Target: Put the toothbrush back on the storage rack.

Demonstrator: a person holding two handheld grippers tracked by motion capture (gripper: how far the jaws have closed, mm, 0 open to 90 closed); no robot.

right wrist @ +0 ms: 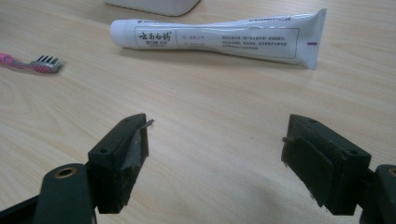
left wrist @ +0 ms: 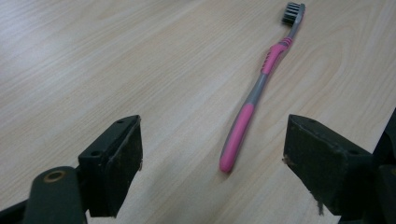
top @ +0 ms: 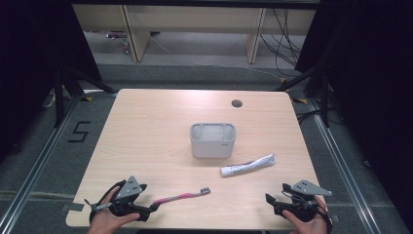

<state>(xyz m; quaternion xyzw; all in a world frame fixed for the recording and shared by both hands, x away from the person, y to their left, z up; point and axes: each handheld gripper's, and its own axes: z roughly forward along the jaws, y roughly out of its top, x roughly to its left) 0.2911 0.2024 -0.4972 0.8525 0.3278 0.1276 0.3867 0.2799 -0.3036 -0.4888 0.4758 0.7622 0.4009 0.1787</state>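
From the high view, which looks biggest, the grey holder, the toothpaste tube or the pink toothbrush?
1. Grey holder, clearly the bulkiest.
2. Toothpaste tube and pink toothbrush: about equal in length; the tube is thicker, but the brush lies nearer the camera, so I won't rank them.

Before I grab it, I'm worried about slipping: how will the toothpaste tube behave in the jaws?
The toothpaste tube looks soft and partly flattened toward its crimped end, so it will probably dent when squeezed. Its glossy skin may slip. Lying flat on the table, it seems unlikely to roll far.
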